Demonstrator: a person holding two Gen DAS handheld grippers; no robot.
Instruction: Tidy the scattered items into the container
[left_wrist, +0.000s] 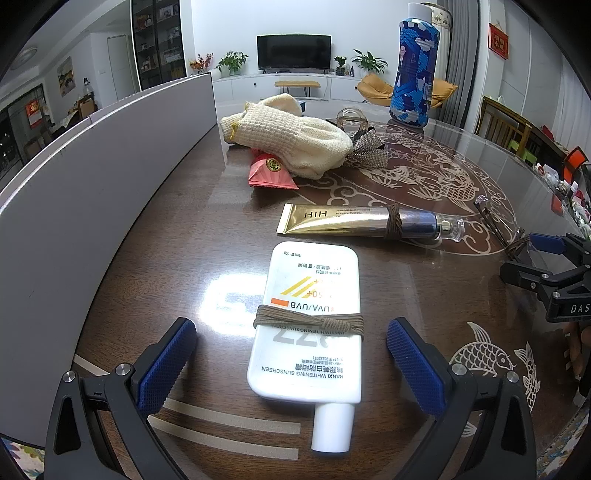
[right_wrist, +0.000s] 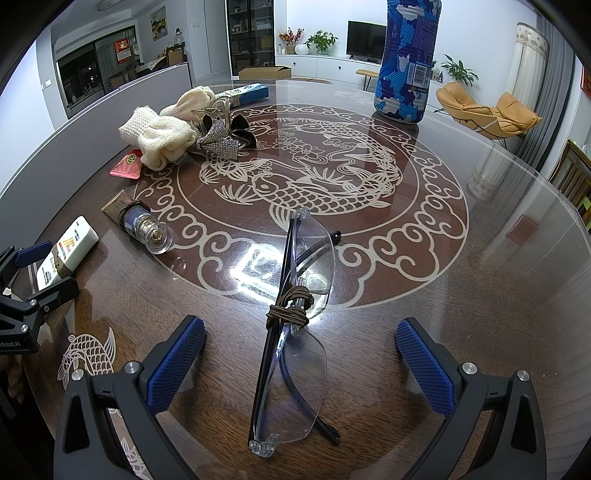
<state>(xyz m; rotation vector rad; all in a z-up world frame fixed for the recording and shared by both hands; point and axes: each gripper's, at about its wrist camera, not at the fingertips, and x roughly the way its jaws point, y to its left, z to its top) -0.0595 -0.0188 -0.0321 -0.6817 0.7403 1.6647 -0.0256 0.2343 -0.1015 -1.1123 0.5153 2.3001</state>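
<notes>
A: What is on the far left?

B: A big grey wall (left_wrist: 92, 192). It may be the side of the container, but its top and bottom are cut off, so I cannot see inside.

A: And next to it?

B: The left gripper (left_wrist: 291, 363) has its blue fingers spread wide. The white sunscreen bottle (left_wrist: 306, 325) lies flat on the table (left_wrist: 424, 295) between them. The fingers do not touch it. A brown cord (left_wrist: 308, 321) is wrapped around the bottle.

A: What is behind the bottle?

B: A gold tube (left_wrist: 354, 221) lies on its side, also tied with cord. Further back is a cream knit glove (left_wrist: 291, 140). It lies on top of a pink packet (left_wrist: 269, 173), so part of the packet is hidden. A sparkly bow clip (left_wrist: 365, 147) peeks out from behind the glove.

A: Now the middle?

B: The right gripper (right_wrist: 301, 369) is spread wide too. The folded clear glasses (right_wrist: 291, 332) stand on the table between its fingers, not touching them. Cord is wrapped around their middle. The lenses are see-through and hard to make out.

A: And on the right?

B: A tall blue bottle (right_wrist: 404, 66) stands at the back. Its top is cut off in the right camera's view.
</notes>
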